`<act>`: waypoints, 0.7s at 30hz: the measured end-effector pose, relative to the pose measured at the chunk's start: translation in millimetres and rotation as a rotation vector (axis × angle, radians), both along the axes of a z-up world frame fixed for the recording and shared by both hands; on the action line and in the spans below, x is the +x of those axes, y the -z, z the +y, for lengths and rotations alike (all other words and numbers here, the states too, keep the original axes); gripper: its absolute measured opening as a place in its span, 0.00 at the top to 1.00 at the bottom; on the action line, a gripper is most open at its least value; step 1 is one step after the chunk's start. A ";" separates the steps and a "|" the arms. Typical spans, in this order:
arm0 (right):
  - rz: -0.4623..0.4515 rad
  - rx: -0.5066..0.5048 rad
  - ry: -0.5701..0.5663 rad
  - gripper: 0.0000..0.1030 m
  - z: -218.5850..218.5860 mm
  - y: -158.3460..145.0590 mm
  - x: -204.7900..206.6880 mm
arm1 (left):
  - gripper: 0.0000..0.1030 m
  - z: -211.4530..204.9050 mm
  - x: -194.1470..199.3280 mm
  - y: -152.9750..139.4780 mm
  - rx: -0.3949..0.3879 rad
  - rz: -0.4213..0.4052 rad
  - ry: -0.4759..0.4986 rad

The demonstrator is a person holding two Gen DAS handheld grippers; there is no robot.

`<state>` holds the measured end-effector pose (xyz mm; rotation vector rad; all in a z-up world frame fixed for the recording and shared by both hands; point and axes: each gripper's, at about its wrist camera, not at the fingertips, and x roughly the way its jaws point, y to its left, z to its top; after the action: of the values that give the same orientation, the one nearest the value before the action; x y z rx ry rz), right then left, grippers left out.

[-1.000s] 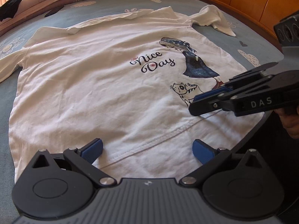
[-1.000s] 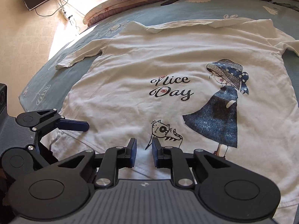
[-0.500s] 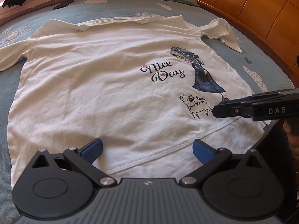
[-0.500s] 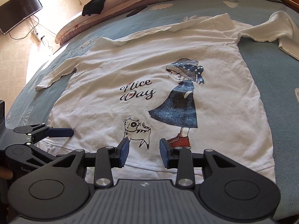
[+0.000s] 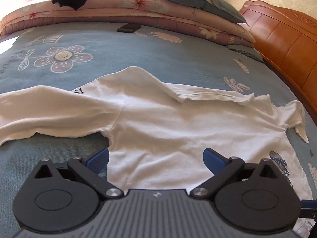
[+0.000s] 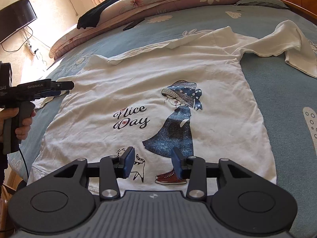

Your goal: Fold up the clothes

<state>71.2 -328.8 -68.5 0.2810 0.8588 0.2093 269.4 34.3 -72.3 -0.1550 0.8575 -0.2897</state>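
Right gripper (image 6: 153,163) opening, apparently above T-shirt (image 6: 150,75) hem.

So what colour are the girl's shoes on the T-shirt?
Dark red shoes with white soles, printed on the white T-shirt; clearest in the right wrist view.

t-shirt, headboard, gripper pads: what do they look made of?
T-shirt: soft white knit, probably cotton jersey; matte, finely creased, stitched hem, printed graphic.
Headboard: orange-brown wood or veneer, glossy lacquer; sheen on the carved panels.
Pads of the right hand-held gripper: blue, matte, likely rubber or soft plastic; cannot tell which.
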 end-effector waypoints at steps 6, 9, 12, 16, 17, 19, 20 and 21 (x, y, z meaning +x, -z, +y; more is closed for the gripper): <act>-0.010 -0.014 0.038 0.56 -11.4 2.7 11.0 | 0.03 21.5 24.4 24.4 -0.059 -0.017 0.034; -0.016 -0.021 0.059 0.56 -12.6 5.1 17.8 | 0.03 15.1 31.7 29.3 -0.021 -0.085 0.093; -0.023 -0.012 0.059 0.56 -10.8 6.3 21.5 | 0.18 8.2 31.5 30.9 0.031 -0.156 0.120; -0.027 -0.021 0.056 0.56 -9.1 7.2 24.3 | 0.79 3.6 24.7 27.9 0.119 -0.240 0.103; -0.025 -0.026 0.060 0.56 -9.1 7.9 25.0 | 0.85 3.9 23.4 26.9 0.141 -0.255 0.091; -0.019 -0.034 0.072 0.56 -9.5 9.7 26.7 | 0.85 3.9 21.3 25.2 0.192 -0.285 0.065; -0.016 -0.031 0.076 0.56 -10.1 10.4 27.1 | 0.87 3.0 21.3 24.9 0.234 -0.302 0.047; -0.014 -0.027 0.079 0.56 -10.5 10.7 27.3 | 0.86 3.4 22.9 25.4 0.256 -0.304 0.032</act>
<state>98.5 -339.3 -79.1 0.2876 0.8340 0.1264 292.3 37.7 -97.8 0.1387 0.5890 -0.2242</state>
